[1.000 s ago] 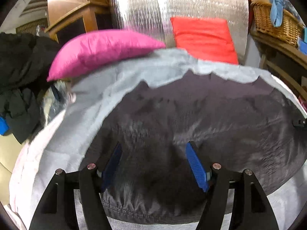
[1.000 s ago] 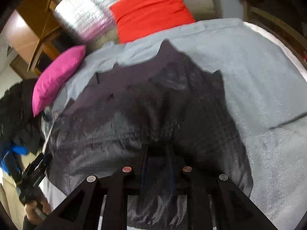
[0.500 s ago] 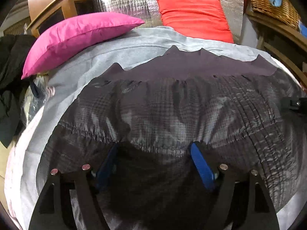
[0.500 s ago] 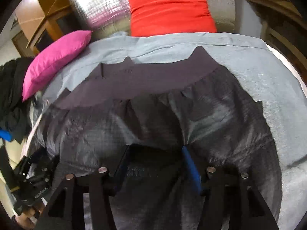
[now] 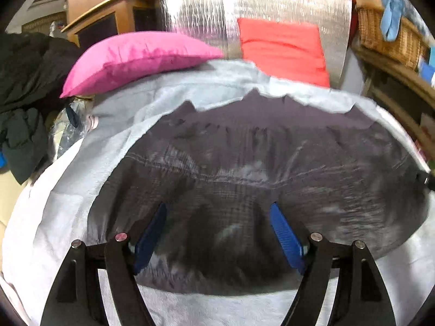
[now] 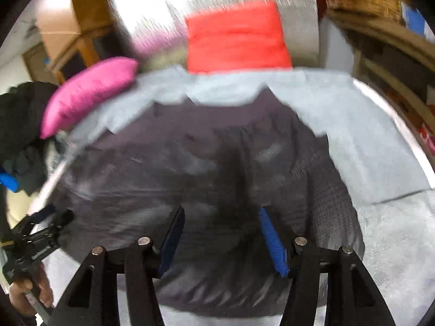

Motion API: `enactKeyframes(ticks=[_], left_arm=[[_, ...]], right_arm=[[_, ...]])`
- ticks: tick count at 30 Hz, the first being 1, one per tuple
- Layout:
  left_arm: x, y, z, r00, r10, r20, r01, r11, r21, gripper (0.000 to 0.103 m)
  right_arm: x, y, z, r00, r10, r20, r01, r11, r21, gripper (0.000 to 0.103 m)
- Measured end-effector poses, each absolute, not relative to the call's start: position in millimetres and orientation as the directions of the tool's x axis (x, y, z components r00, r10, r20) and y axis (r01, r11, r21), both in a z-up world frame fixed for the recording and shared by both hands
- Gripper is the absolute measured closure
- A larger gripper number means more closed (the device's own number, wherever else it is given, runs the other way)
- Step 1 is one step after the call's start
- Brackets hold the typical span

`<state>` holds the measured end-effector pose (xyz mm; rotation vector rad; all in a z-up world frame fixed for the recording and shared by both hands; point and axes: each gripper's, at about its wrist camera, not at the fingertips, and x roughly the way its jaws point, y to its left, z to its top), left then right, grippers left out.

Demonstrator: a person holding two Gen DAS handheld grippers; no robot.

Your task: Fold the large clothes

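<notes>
Over dark garment, both grippers tilted down

Nothing readable anywhere tbh. There's some tiny light print on the left gripper in the right wrist view, way too blurry.

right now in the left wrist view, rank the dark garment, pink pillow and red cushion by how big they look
1. dark garment, by far
2. pink pillow
3. red cushion, partly hidden and farther away, so the order of the last two is unsure
</notes>
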<state>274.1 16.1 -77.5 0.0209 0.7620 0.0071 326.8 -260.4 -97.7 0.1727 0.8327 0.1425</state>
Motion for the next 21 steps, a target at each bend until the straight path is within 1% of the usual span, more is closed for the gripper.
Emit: enactKeyframes(ticks=[1,2,4,6,7,9,11,13,15,17,19,20,21], left_arm=[[270.3,12.1,-75.2,0.734,0.007,-0.679,0.013,1.0,0.024,0.023],[268.5,7.1,-75.6,0.744,0.014,-0.669,0.022,0.999,0.045,0.023],[270.2,-1.4,-87.6,0.735,0.063,-0.675,0.016,0.994,0.111,0.023],[283.5,-0.4,-116.3,0.665,0.089,-0.742,0.004,0.992,0.123,0.022],[285.4,-0.5,-121.6,0.659,0.089,-0.747,0.007,0.992,0.125,0.022],[281.0,-4.6,-116.1,0.676,0.114,-0.728,0.003,0.988,0.157,0.023],[275.7,-3.5,-104.6,0.692,0.079,-0.717,-0.001,0.994,0.108,0.023],[269.5,-5.5,-92.3,0.721,0.047,-0.691,-0.001,0.998,0.067,0.023],[266.4,-11.6,-87.5,0.743,0.028,-0.669,0.02,0.998,0.064,0.023],[275.8,-23.3,-98.4,0.72,0.028,-0.694,0.048,0.995,0.089,0.023],[289.2,-25.9,-119.5,0.665,0.042,-0.745,0.039,0.995,0.091,0.022],[290.6,-25.6,-122.0,0.663,0.042,-0.748,0.04,0.995,0.091,0.022],[288.9,-24.2,-117.7,0.67,0.036,-0.741,0.042,0.995,0.086,0.022]], right_arm=[[317.2,-252.7,-93.9,0.684,0.196,-0.702,-0.073,0.977,0.201,0.04],[311.5,-247.9,-93.1,0.693,0.203,-0.692,-0.091,0.976,0.196,0.037],[299.6,-230.7,-99.2,0.706,0.207,-0.677,-0.134,0.978,0.158,0.036],[301.1,-222.0,-117.2,0.682,0.182,-0.709,-0.142,0.983,0.116,0.036],[307.1,-222.1,-132.2,0.655,0.179,-0.734,-0.134,0.984,0.121,0.035],[311.4,-222.7,-142.2,0.658,0.178,-0.731,-0.144,0.983,0.11,0.036],[309.3,-217.2,-132.0,0.664,0.142,-0.734,-0.123,0.989,0.08,0.036],[306.3,-214.8,-119.3,0.677,0.184,-0.713,-0.132,0.983,0.128,0.036],[305.4,-209.7,-112.2,0.698,0.187,-0.691,-0.14,0.982,0.124,0.036],[309.5,-203.8,-112.7,0.705,0.173,-0.688,-0.144,0.984,0.1,0.035],[327.5,-207.2,-129.8,0.657,0.142,-0.74,-0.106,0.99,0.096,0.033],[331.0,-210.1,-138.1,0.64,0.149,-0.754,-0.099,0.989,0.111,0.033],[333.3,-211.2,-140.6,0.647,0.155,-0.747,-0.103,0.988,0.115,0.033]])
